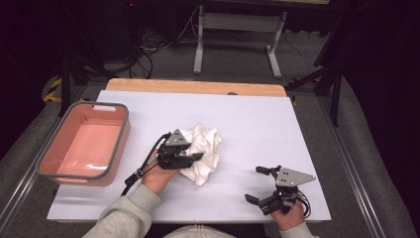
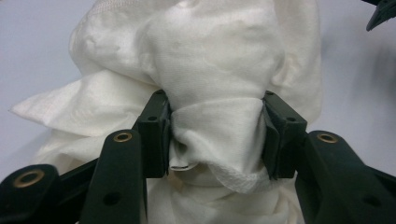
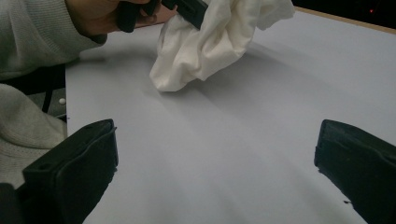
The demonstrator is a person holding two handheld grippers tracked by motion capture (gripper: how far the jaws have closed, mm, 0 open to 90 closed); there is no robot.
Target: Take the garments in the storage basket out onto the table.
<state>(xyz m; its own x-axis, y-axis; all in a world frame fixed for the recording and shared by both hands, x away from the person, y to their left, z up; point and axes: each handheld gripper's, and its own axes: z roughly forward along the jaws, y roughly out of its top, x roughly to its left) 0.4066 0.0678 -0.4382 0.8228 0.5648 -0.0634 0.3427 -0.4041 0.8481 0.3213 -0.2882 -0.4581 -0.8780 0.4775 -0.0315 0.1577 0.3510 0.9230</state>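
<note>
While left hand-held gripper (image 1: 194,157) pinches white cloth (image 1: 205,148), pink tub (image 1: 81,141) left; right hand-held gripper (image 1: 257,184) agape.

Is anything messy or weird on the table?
Only the white cloth: it sits in a crumpled heap mid-table, not folded flat, with a bunched fold pinched in the left gripper. The pink tub at the left stands straight and holds nothing. The right gripper rests open on bare table. Nothing looks spilled or broken.

The left gripper (image 1: 194,157) lies low and level, its jaws pinched close together — the hand (image 1: 157,176) grips it from behind. The right gripper (image 1: 257,186) rests apart, its jaws spread wide.
</note>
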